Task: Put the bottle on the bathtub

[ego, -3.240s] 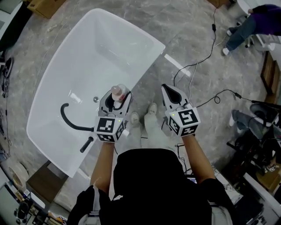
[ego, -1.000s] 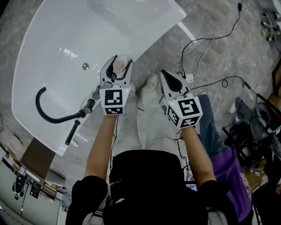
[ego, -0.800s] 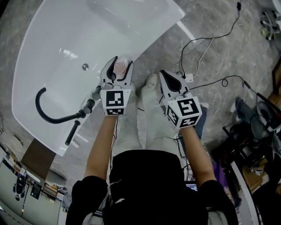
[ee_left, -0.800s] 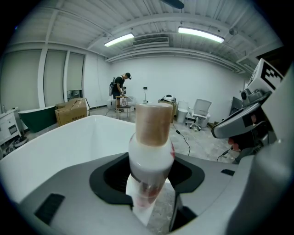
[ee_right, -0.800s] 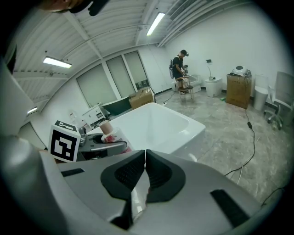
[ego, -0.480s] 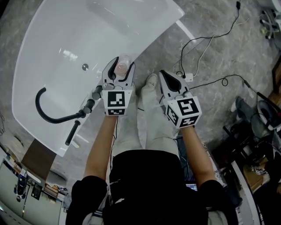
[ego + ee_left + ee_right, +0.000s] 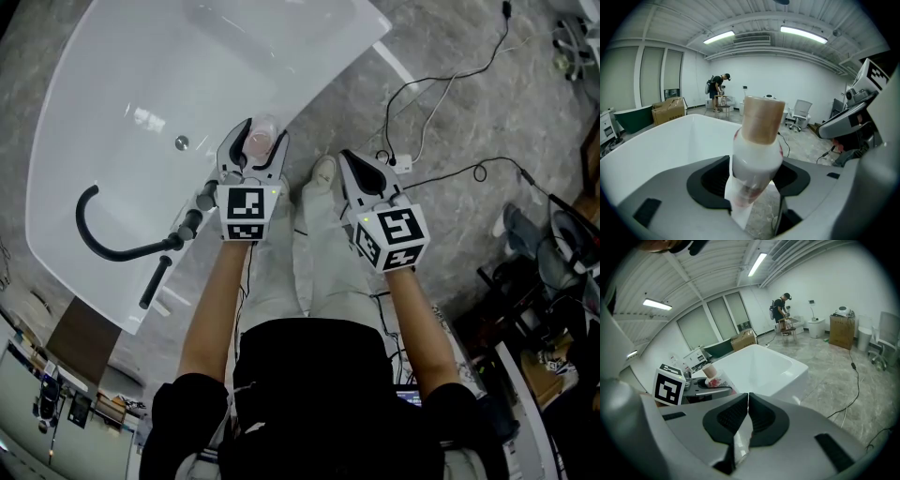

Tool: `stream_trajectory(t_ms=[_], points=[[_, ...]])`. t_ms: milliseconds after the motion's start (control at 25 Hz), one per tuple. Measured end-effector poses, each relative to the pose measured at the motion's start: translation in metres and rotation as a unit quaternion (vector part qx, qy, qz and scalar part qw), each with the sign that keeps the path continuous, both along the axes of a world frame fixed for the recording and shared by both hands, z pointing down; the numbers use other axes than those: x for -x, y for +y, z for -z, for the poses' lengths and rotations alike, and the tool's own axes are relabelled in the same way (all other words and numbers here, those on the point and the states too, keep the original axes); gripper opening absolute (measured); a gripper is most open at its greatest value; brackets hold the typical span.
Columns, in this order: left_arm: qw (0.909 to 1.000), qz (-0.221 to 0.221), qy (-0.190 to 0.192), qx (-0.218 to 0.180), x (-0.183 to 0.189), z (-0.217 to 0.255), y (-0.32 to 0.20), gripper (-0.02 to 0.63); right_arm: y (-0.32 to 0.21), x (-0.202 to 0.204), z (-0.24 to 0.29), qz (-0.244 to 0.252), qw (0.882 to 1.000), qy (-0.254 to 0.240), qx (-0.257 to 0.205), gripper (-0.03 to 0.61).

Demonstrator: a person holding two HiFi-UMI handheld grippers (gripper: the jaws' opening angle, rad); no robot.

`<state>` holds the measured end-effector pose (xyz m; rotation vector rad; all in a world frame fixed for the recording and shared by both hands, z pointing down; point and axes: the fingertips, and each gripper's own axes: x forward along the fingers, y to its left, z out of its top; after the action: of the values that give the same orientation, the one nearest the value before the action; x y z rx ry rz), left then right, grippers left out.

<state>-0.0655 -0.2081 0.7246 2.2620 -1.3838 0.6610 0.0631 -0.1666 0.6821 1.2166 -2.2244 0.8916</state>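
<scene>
One bottle [image 7: 757, 154] is seen upright on the tub [image 7: 323, 80] rim, between the left gripper's [image 7: 262, 139] jaws, which have just been opening off it. The right gripper [image 7: 350, 164] is closed, empty. Light, slick plastic is judged likely, best gripped mid-body.

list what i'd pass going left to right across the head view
black curved spout → left gripper, jaws just opening, bottle between them → right gripper, shut → black floor cable
</scene>
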Motion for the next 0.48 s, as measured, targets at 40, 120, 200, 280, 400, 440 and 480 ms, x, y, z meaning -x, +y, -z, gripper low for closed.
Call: stream_trajectory(t_ms=[40, 120, 200, 280, 400, 440, 480], points=[[1.0000, -0.001, 0.002, 0.002, 0.000, -0.001, 0.001, 0.264, 0.000, 0.000, 0.000, -0.001, 1.000, 0.000, 0.000, 0.025], [1.0000, -0.003, 0.002, 0.003, 0.001, 0.000, 0.003, 0.276, 0.000, 0.001, 0.002, -0.001, 1.000, -0.001, -0.001, 0.025], [1.0000, -0.006, 0.001, 0.004, 0.001, 0.002, 0.004, 0.282, 0.000, 0.001, 0.005, 0.000, 1.000, -0.001, -0.002, 0.025], [1.0000, -0.008, 0.001, 0.005, 0.001, 0.004, 0.007, 0.283, 0.001, 0.001, 0.007, -0.001, 1.000, -0.001, -0.003, 0.025], [1.0000, -0.003, -0.006, 0.006, 0.005, 0.009, 0.013, 0.282, 0.002, 0.002, 0.014, -0.002, 1.000, -0.002, -0.007, 0.025], [1.0000, -0.001, -0.007, 0.006, 0.006, 0.011, 0.015, 0.282, 0.001, 0.002, 0.016, -0.003, 1.000, -0.002, -0.010, 0.025], [1.0000, -0.001, -0.008, 0.005, 0.007, 0.014, 0.017, 0.282, 0.001, 0.002, 0.019, -0.004, 1.000, -0.002, -0.012, 0.025]])
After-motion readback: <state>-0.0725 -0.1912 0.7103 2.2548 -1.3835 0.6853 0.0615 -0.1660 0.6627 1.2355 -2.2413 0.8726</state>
